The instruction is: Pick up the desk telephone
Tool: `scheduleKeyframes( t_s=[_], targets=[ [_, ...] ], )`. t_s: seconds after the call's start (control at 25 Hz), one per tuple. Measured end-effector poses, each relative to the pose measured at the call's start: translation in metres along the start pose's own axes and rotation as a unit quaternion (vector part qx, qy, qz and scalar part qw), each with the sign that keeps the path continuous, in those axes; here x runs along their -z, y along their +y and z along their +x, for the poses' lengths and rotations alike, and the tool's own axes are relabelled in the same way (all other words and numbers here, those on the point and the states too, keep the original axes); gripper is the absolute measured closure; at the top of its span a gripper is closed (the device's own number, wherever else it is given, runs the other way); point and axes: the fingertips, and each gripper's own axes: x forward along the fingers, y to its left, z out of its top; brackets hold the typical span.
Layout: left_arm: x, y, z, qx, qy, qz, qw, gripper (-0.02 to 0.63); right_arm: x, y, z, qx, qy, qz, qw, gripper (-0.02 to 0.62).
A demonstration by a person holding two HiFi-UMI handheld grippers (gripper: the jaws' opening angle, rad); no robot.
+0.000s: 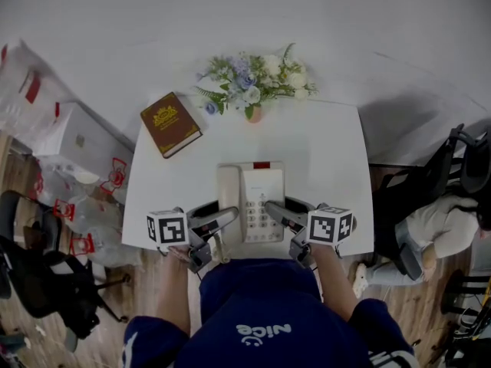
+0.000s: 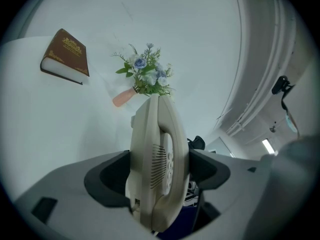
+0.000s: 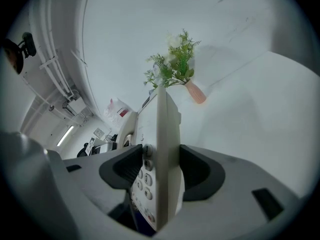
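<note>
A cream desk telephone (image 1: 252, 199) with its handset on the left hangs above the near part of the white table (image 1: 322, 148). My left gripper (image 1: 224, 218) is shut on its handset side, and in the left gripper view the phone (image 2: 156, 169) stands edge-on between the dark pads. My right gripper (image 1: 274, 210) is shut on the keypad side; the right gripper view shows the phone's edge and buttons (image 3: 157, 174) clamped between the pads. The phone is lifted off the tabletop.
A brown book (image 1: 170, 123) lies at the table's far left corner. A pink vase of flowers (image 1: 253, 87) stands at the far edge. Red-and-white bags (image 1: 73, 167) are piled left of the table. A black chair (image 1: 42, 274) stands at the left, a seated person (image 1: 430, 228) at the right.
</note>
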Motion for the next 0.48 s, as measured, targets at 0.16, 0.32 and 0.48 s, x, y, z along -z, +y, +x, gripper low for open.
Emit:
scheduleKeyframes(
  t_s=[0.16,0.32,0.48],
  targets=[
    [-0.003,-0.010,-0.003,0.005,-0.009,0.003,0.9999,0.232,-0.006,0.009,-0.006,-0.006,-0.010,-0.010,1.000,0.344],
    [-0.009,-0.021,-0.007,0.011,-0.022,0.005,0.9997,0.232,-0.016,0.020,-0.011,-0.015,-0.023,-0.021,0.999,0.348],
    [-0.019,-0.032,-0.013,0.006,-0.026,0.051,0.9984,0.232,-0.025,0.031,-0.015,-0.025,-0.034,-0.032,0.999,0.348]
  ],
)
